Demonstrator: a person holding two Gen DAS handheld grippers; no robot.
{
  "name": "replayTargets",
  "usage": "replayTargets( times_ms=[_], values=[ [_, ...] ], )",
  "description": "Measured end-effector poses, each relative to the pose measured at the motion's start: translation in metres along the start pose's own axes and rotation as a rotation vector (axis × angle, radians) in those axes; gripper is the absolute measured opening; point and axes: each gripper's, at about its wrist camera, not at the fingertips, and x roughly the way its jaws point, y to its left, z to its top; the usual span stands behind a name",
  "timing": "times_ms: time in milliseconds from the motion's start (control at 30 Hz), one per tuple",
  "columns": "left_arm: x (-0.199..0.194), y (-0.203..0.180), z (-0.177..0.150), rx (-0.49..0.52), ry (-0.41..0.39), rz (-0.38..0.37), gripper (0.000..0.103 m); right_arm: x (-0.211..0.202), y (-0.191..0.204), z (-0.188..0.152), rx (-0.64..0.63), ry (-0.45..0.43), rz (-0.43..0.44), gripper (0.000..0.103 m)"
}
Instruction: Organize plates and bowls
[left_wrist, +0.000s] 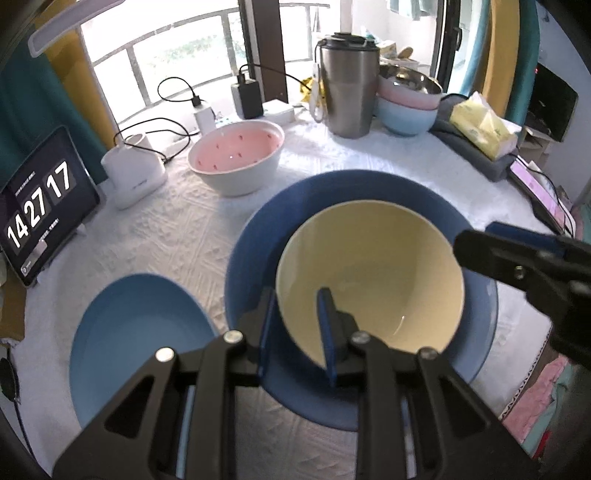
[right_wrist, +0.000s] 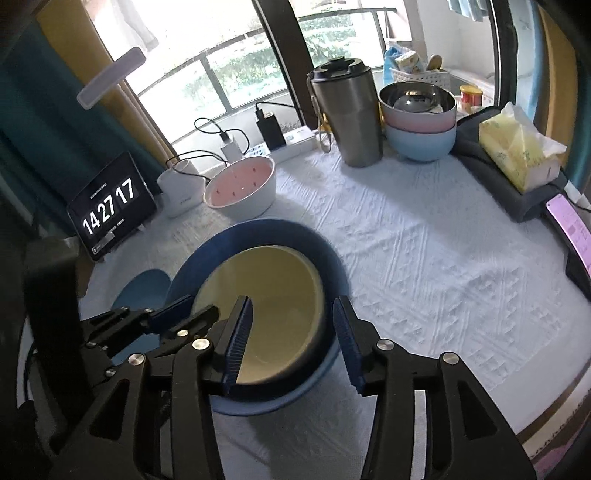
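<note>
A yellow bowl (left_wrist: 369, 280) sat inside a dark blue plate (left_wrist: 258, 236), which rested on the white textured tablecloth (left_wrist: 177, 229). The bowl held nothing visible. The left gripper (left_wrist: 295, 317) straddled the bowl's near rim, one finger outside the wall and one inside; whether the pads pressed the wall could not be told. The right gripper (right_wrist: 291, 332) had its fingers spread apart, one over the bowl's interior and one outside the plate's edge, gripping nothing.

A second, lighter blue plate (left_wrist: 136, 339) lay just beside the dark one, on its left. Behind them stood a white bowl with a pink, speckled interior (left_wrist: 236, 155), with nothing in it.

At the far edge, three bowls were stacked (right_wrist: 419, 122): steel on top, pink in the middle, light blue at the bottom. A lidded steel tumbler (right_wrist: 347, 114) stood just beside the stack.

A tablet clock (right_wrist: 110, 206) read "14 27 17". A yellow tissue pack (right_wrist: 517, 151) lay on a grey case; its printing was unreadable.

Count: two plates, five bowls, one tumbler.
</note>
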Motion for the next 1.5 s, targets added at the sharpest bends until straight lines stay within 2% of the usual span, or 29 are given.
replayTargets(
  times_ms=[300,600,867,933,1000,1500],
  values=[
    [-0.012,0.005,0.002,-0.047,-0.016,-0.012,0.024,0.011,-0.02,0.004,0.002,0.007,0.011,0.048],
    [-0.02,0.011,0.016,-0.126,-0.057,0.016,0.027,0.016,-0.024,0.019,-0.027,-0.003,0.033,0.048],
    [-0.012,0.021,0.029,-0.194,-0.056,0.031,0.036,0.025,-0.023,0.036,-0.082,0.0,0.05,0.048],
    [-0.011,0.024,0.033,-0.205,-0.06,0.034,0.043,0.027,-0.024,0.04,-0.089,0.002,0.056,0.048],
    [-0.009,0.027,0.036,-0.22,-0.064,0.036,0.045,0.03,-0.023,0.044,-0.098,0.002,0.058,0.048],
    [0.003,0.046,0.056,-0.257,-0.065,0.012,0.045,0.058,-0.021,0.075,-0.125,0.03,0.085,0.048]
  ],
)
